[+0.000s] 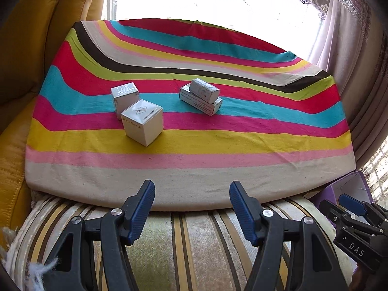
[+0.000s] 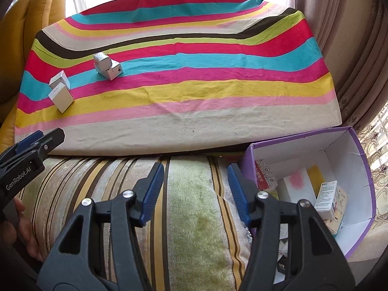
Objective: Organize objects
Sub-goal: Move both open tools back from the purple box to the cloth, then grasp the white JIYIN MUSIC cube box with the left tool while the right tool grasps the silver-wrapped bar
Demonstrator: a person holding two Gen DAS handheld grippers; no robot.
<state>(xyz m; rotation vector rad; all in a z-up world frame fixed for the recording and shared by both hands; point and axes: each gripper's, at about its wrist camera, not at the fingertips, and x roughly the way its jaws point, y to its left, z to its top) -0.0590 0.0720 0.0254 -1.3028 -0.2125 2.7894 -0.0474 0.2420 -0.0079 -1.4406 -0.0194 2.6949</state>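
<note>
A white cube box (image 1: 142, 125) stands on the striped cloth (image 1: 218, 145), with a silver-wrapped box (image 1: 125, 97) touching it behind. To the right, a silver-wrapped small box (image 1: 204, 89) lies on top of a flat white box (image 1: 202, 104). The same boxes show at the left of the right wrist view: the white cube (image 2: 61, 97) and the stacked pair (image 2: 107, 66). My left gripper (image 1: 192, 194) is open and empty, short of the cloth's near edge. My right gripper (image 2: 196, 177) is open and empty over a striped cushion, next to a purple box (image 2: 361, 169).
The purple box holds several small cartons (image 2: 327, 198). A yellow leather sofa (image 1: 29, 48) stands at the left. Curtains (image 1: 351, 48) hang at the right, a bright window behind. A striped cushion (image 2: 189, 206) lies below the cloth.
</note>
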